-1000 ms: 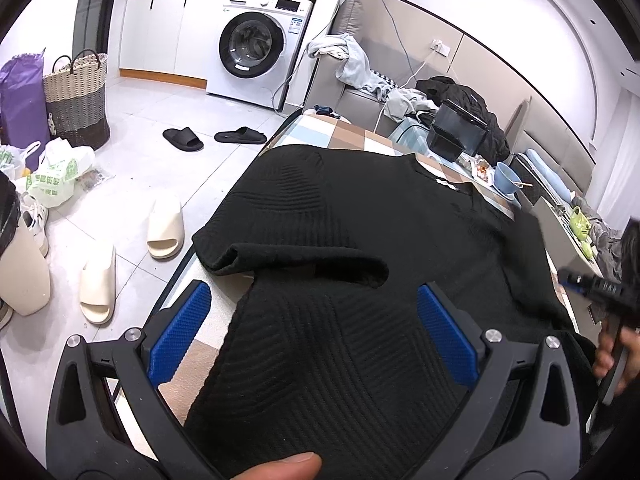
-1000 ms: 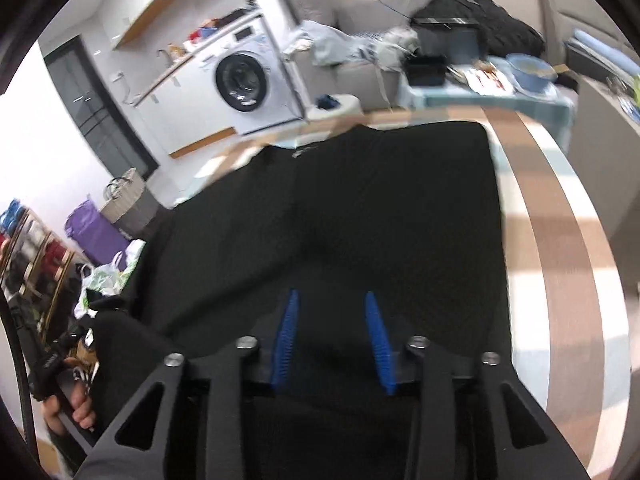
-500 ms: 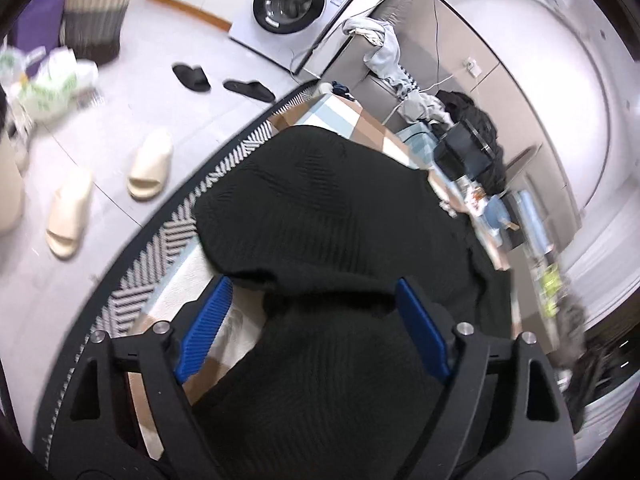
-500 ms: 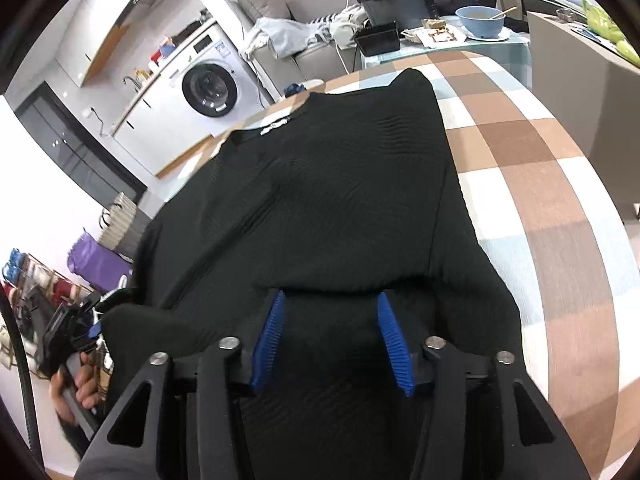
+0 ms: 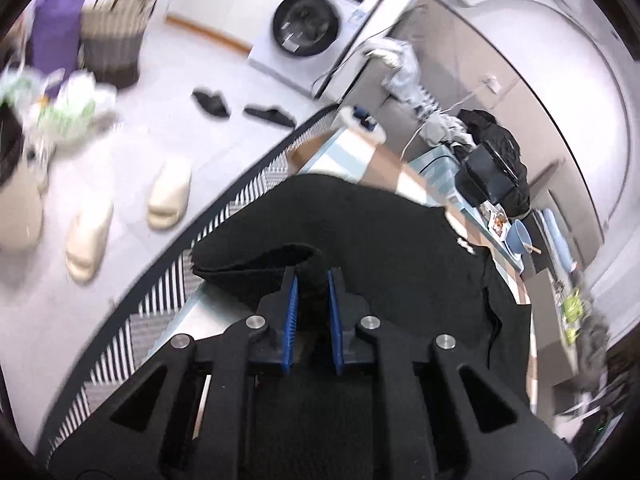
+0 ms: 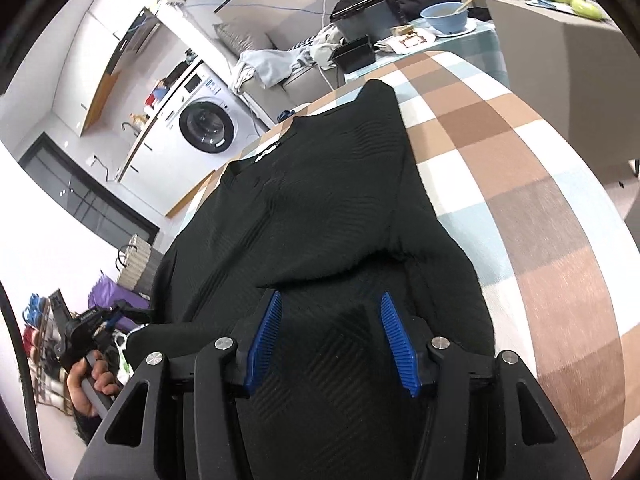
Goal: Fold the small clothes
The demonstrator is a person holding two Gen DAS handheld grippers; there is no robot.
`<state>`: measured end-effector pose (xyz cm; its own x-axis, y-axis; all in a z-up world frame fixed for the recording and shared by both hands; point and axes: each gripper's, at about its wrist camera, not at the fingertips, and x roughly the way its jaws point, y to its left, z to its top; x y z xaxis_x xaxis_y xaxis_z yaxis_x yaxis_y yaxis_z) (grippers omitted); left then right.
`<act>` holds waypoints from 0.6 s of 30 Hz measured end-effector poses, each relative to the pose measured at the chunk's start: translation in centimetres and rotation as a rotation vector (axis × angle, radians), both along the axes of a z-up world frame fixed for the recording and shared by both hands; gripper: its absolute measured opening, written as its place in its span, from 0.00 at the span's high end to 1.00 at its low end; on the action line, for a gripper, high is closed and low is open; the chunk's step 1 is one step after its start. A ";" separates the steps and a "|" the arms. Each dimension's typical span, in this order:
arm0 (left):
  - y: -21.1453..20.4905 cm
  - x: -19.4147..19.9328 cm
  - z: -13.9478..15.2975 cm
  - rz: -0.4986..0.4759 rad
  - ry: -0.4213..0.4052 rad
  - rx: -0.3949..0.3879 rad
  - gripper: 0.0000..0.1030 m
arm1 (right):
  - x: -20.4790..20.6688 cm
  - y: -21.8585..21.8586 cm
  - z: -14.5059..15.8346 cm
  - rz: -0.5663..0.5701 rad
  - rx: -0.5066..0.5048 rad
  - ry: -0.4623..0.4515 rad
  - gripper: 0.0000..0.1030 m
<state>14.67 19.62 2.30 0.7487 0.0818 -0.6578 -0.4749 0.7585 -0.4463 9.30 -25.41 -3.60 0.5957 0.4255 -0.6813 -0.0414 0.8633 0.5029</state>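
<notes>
A: Where is the black ribbed knit top lying?

B: Spread on the table with the brown, white and pale-blue checked cloth. Its long axis runs away from both cameras; the neckline with a small white label points to the far edge, toward the white washing machine, and the near end lies under the grippers.

A: The left gripper?

B: Its jaws are closing, and a raised fold of the top's near-left edge is pinched between the blue pads.

A: And the right gripper?

B: Its jaws stand apart above the near fabric, grasping nothing. In the right view, a hand holds the left gripper's handle at the left.
</notes>
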 end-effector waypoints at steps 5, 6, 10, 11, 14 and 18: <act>-7.1 5.4 5.0 -0.212 -0.093 0.161 0.91 | -1.0 -0.7 0.1 -0.023 0.013 -0.005 0.48; -8.7 6.6 5.5 -0.271 -0.102 0.174 0.91 | -1.1 -0.9 0.2 -0.027 0.015 -0.004 0.48; -16.6 10.3 5.1 -0.588 -0.079 0.203 0.89 | -1.6 -1.2 0.6 -0.036 0.005 -0.012 0.48; -17.8 10.7 4.8 -0.627 -0.060 0.214 0.87 | -1.7 -1.3 0.7 -0.040 -0.002 -0.014 0.45; -19.0 10.5 4.1 -0.632 -0.033 0.250 0.51 | -2.1 -1.6 0.8 -0.041 -0.008 -0.014 0.43; -16.9 9.1 4.1 -0.562 -0.058 0.210 0.32 | -2.1 -1.8 0.9 -0.030 -0.027 -0.016 0.42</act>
